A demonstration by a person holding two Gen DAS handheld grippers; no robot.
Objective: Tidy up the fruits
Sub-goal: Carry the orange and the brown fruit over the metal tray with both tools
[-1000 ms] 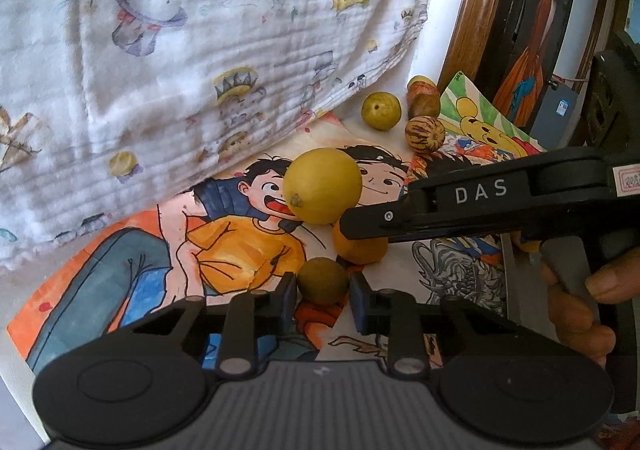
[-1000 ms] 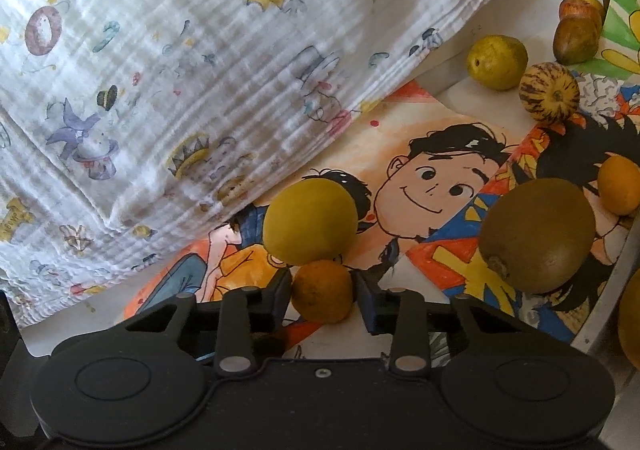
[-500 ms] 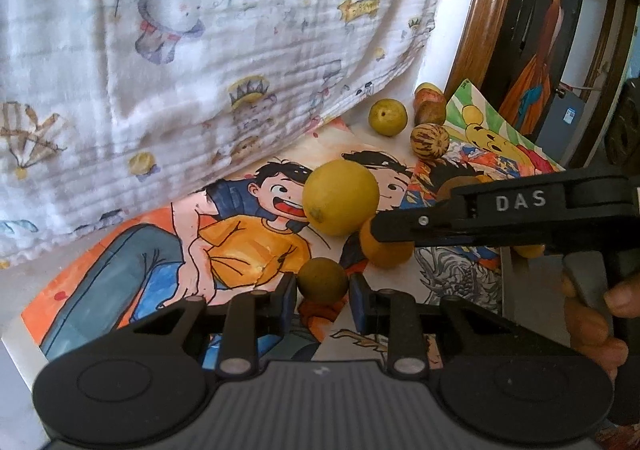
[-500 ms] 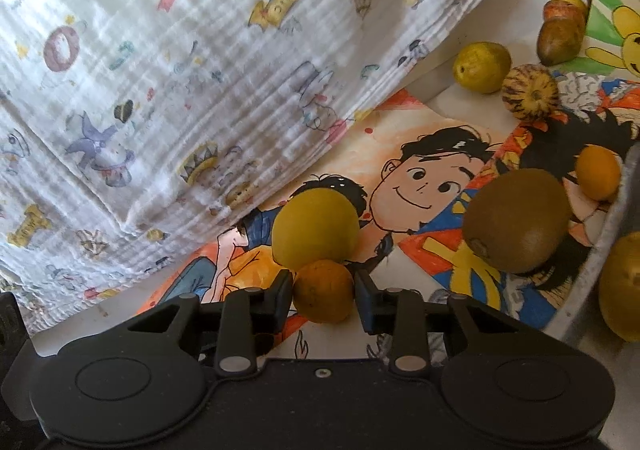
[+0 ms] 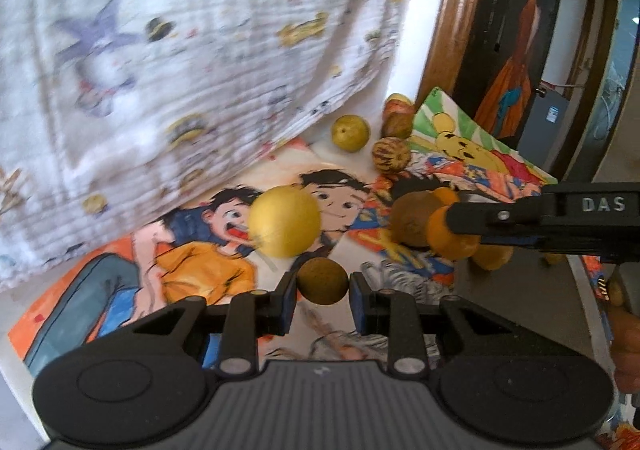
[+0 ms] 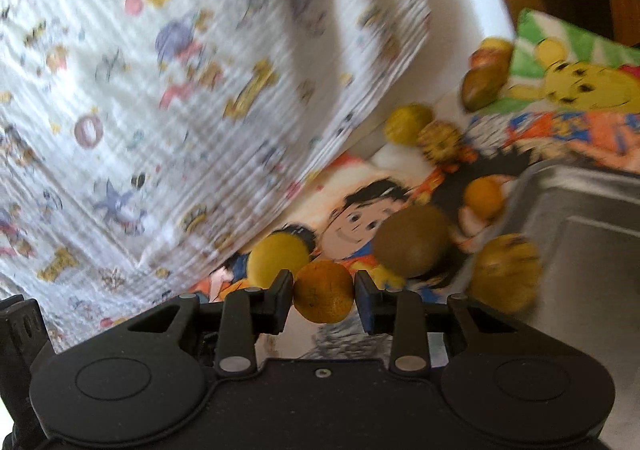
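Note:
My left gripper (image 5: pixel 322 286) is shut on a small round brown fruit (image 5: pixel 322 281), held above the cartoon mat (image 5: pixel 192 270). My right gripper (image 6: pixel 324 292) is shut on a small orange (image 6: pixel 323 291); in the left wrist view it reaches in from the right with the small orange (image 5: pixel 450 236) at its tips. A large yellow fruit (image 5: pixel 285 221) lies on the mat just beyond my left gripper, and the same yellow fruit (image 6: pixel 278 259) shows left of the orange. A brown kiwi (image 6: pixel 412 240) lies to the right.
A grey tray (image 6: pixel 580 234) sits at right with a spotted yellow fruit (image 6: pixel 506 270) by its rim. More fruits lie at the back: a yellow-green one (image 5: pixel 350 132), a striped one (image 5: pixel 391 155), several by the wall. A printed white cloth (image 5: pixel 180 50) hangs at left.
Both grippers have lifted and pulled back with their fruits. The right gripper has swung to the right, away from the large yellow fruit and toward the grey tray.

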